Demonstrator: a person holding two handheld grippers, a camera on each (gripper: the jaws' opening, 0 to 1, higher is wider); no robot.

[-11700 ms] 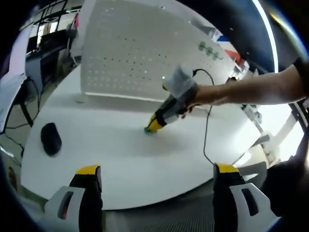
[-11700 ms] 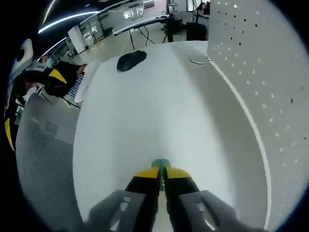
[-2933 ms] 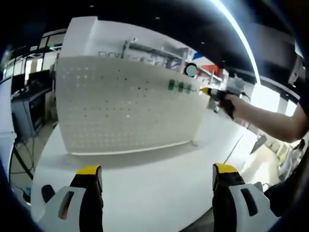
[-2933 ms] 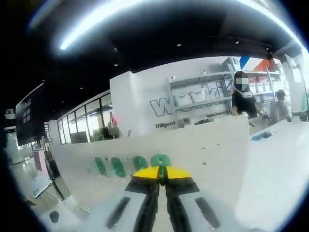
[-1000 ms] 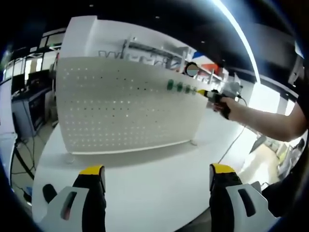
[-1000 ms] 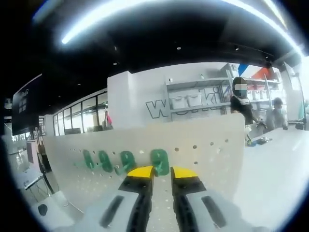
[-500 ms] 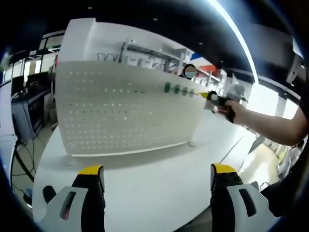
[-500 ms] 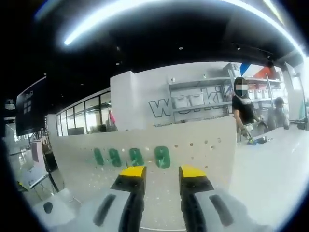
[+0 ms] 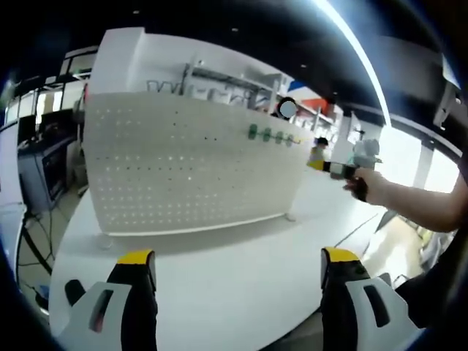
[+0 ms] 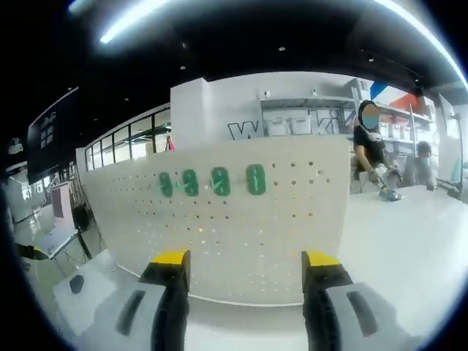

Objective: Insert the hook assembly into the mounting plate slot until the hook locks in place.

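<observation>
Where hooks meet board, joint too small to judge; locking cannot be told. Four green hooks (image 10: 212, 181) sit in row on upper part of white pegboard (image 10: 241, 234), which stands upright on white desk (image 10: 409, 241). Right tongs (image 10: 245, 257) wide apart, holding nothing, below hooks and well clear of board. Left tongs (image 9: 238, 257) also spread, empty, over desk, far from board. In left gripper view, right tongs (image 9: 322, 164) appear beside board's end, hooks (image 9: 270, 135) small, shape unclear. Dark object (image 9: 73, 291) at desk edge, cut off.
</observation>
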